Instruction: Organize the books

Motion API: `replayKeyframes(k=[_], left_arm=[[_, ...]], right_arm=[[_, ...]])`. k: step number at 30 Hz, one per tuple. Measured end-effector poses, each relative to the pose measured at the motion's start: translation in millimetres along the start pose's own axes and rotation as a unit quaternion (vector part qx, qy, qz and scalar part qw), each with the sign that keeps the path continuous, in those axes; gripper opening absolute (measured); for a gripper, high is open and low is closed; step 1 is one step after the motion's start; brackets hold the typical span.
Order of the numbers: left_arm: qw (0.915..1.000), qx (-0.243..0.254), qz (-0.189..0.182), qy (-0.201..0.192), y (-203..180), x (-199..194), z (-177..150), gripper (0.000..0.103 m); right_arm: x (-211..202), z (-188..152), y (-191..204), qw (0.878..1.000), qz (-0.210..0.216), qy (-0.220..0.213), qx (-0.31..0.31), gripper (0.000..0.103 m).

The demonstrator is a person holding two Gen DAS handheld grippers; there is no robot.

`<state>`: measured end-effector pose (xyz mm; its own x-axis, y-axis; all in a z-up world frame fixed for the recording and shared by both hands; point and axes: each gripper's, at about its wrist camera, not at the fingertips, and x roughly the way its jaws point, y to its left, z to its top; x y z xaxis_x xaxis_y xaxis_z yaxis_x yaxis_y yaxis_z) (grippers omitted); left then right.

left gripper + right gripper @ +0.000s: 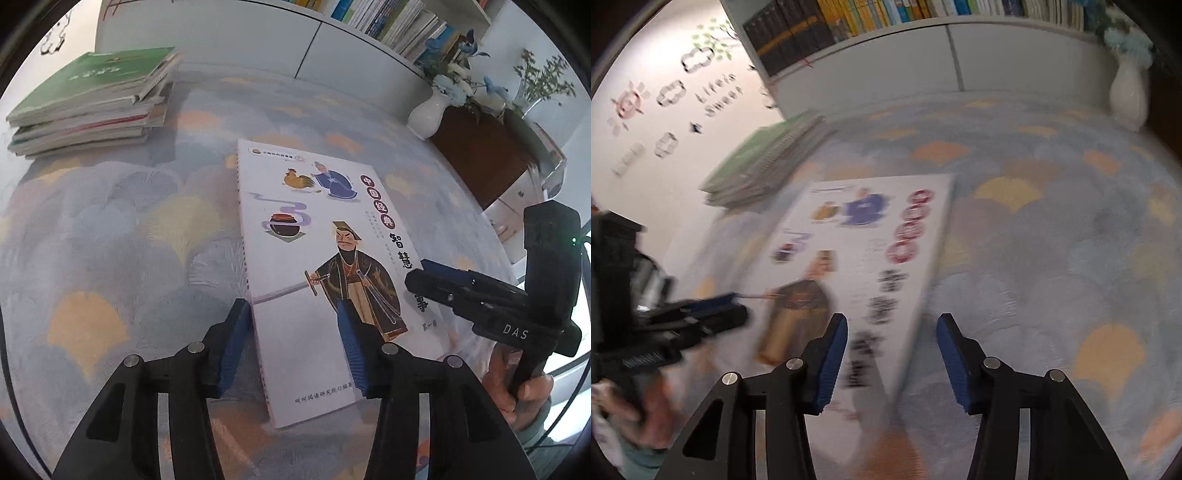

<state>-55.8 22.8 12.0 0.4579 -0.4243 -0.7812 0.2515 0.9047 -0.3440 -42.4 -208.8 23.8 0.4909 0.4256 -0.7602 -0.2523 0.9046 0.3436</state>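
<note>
glossy paper book (317, 266), fuzzy cloth blanket (122, 240)

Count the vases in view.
2: a white vase with blue flowers at the rug's far right corner, and a clear vase with green stems beyond it. Others may be hidden.

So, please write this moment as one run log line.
white book flat on cloth | left gripper open over book | right gripper open | stack behind

a home room: patterned carpet (110, 229), bookshelf (886, 14), flower vase (428, 114).
</note>
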Motion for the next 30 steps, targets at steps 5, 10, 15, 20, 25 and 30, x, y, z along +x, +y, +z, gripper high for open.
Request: replayKeyframes(k=[5,10,15,20,25,30], left_arm=[[0.9909,-0.072,-0.1,-0.054,15,-24,5,0.044],[0.9855,-0.062,-0.142,-0.07,2,-35,10,0.044],[0.9936,-0.054,-0.076,-0.063,-5,-20,6,0.03],[0.992,-0.085,-0.091,-0.021,-2,11,-10,0.015],[0.9858,-0.104,-0.12,-0.053,-14,-3,3,0.012],[0.9491,-0.202,-0.234,-0.06,5,1,25,0.012]], right_arm=[[-2,-3,-13,0.998,0.05,-0.009,0.036,0.051],[2,-3,-47,0.981,0.152,-0.004,0.118,0.051],[2,-5,-50,0.975,0.173,-0.003,0.136,0.049],[2,-4,-44,0.978,0.165,-0.005,0.126,0.049],[3,-4,-44,0.978,0.164,-0.006,0.127,0.049],[-1,-4,-49,0.972,0.187,0.013,0.142,0.056]])
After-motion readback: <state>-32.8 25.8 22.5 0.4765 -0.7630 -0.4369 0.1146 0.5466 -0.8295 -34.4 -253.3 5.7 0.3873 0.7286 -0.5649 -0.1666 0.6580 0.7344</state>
